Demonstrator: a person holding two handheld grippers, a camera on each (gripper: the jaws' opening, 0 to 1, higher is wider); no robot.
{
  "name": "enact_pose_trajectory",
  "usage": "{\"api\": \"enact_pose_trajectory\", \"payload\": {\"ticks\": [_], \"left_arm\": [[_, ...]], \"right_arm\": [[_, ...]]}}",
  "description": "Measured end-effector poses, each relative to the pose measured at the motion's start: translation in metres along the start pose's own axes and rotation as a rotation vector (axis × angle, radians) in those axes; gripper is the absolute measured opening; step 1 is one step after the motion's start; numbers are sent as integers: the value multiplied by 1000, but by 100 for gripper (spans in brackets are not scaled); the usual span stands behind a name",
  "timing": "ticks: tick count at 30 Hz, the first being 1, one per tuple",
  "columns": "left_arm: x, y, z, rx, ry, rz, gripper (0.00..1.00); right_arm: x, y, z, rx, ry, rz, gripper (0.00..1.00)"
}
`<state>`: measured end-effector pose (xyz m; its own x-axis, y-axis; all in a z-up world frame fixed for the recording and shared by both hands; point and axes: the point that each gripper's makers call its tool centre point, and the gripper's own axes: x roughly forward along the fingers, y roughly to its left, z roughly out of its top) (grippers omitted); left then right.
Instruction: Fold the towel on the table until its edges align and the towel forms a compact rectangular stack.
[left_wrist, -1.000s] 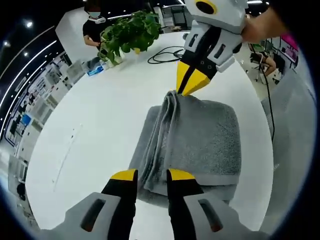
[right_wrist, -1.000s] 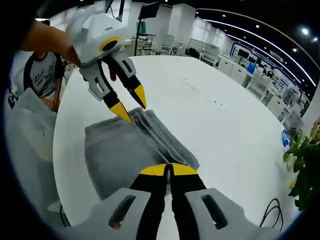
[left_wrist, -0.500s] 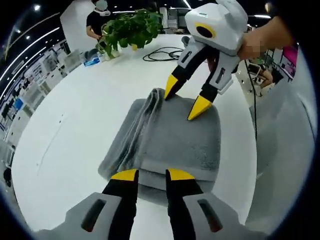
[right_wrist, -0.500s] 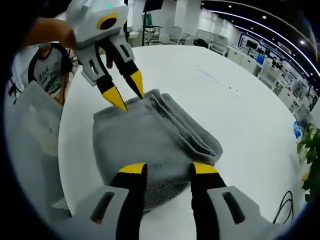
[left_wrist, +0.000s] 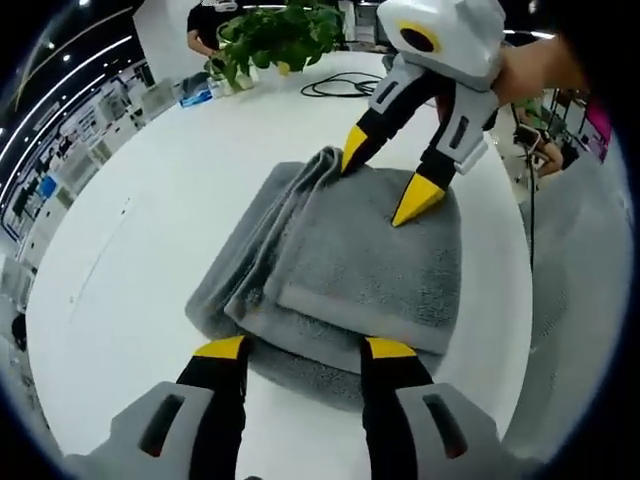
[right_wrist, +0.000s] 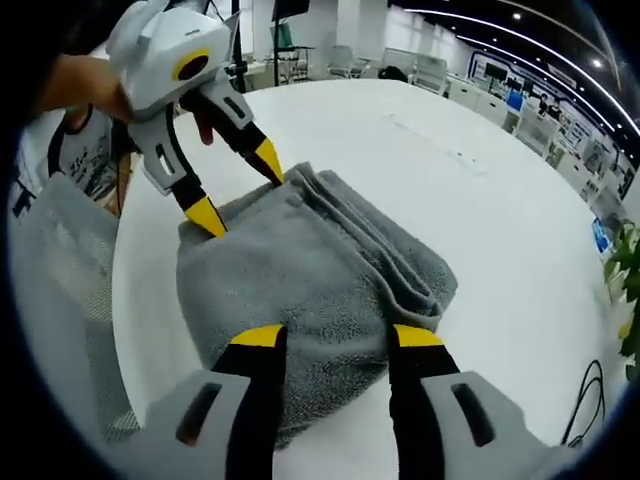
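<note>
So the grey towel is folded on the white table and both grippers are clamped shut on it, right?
Not quite: the towel lies folded on the table, but both grippers are open. The left gripper and right gripper show jaws spread in their own views.

We can read no text, label, brand or number in either view. The shirt (right_wrist: 88, 150) of the person at the edge of the right gripper view carries a dark print, but it is too blurred and too far cut off for us to make out.
</note>
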<state>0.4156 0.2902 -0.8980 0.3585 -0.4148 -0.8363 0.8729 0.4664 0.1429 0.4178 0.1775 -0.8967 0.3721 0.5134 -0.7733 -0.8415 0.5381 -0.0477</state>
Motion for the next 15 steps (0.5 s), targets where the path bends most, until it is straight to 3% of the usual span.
{"api": "enact_pose_trajectory", "payload": {"ticks": [8, 13, 15], "left_arm": [[2, 13, 4, 31, -14, 35, 46], [-4, 13, 6, 49, -29, 44, 46], [-8, 14, 7, 22, -47, 51, 45]], "right_arm": [[1, -4, 1, 62, -16, -30, 40], [-4, -6, 5, 52, -6, -38, 40], [-9, -6, 9, 43, -25, -50, 41]]}}
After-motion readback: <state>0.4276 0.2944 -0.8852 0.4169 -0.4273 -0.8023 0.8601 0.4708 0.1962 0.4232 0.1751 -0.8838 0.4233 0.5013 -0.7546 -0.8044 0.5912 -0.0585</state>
